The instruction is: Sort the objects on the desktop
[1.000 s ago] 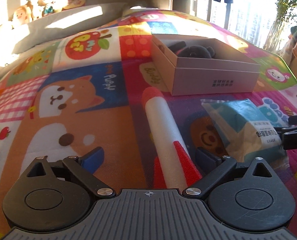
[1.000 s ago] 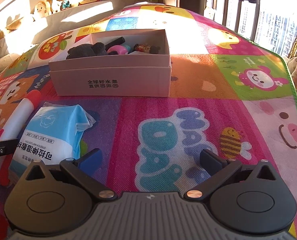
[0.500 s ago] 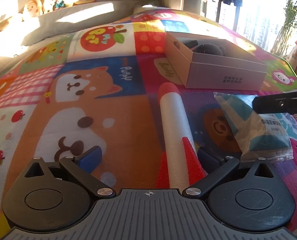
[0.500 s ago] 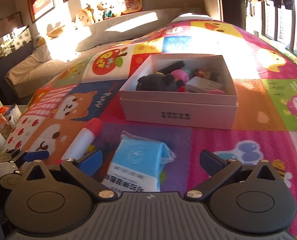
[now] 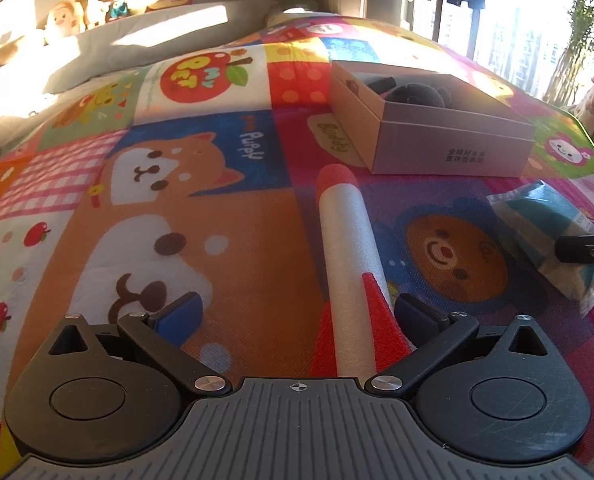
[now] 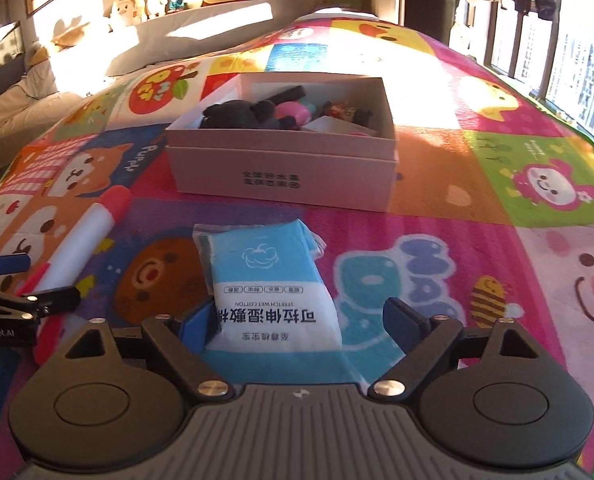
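Wipes packet [image 6: 271, 300] lies flat on the play mat [image 6: 437, 216], its near end between the wide-spread fingers of the right tool [image 6: 301, 320]; soft film could buckle or slip if pinched off-centre. Foam rocket [image 5: 349, 264] sits inside the left tool [image 5: 297, 312], also wide, hard against its right finger, so closing may roll it away. Ahead, the box [image 6: 285, 172] already looks crowded

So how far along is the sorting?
Partly done: the box already holds a dark plush and other small items. Nothing is gripped yet; the open right gripper straddles the wipes pack, the open left gripper straddles the foam rocket. Both lie on the mat, unboxed.
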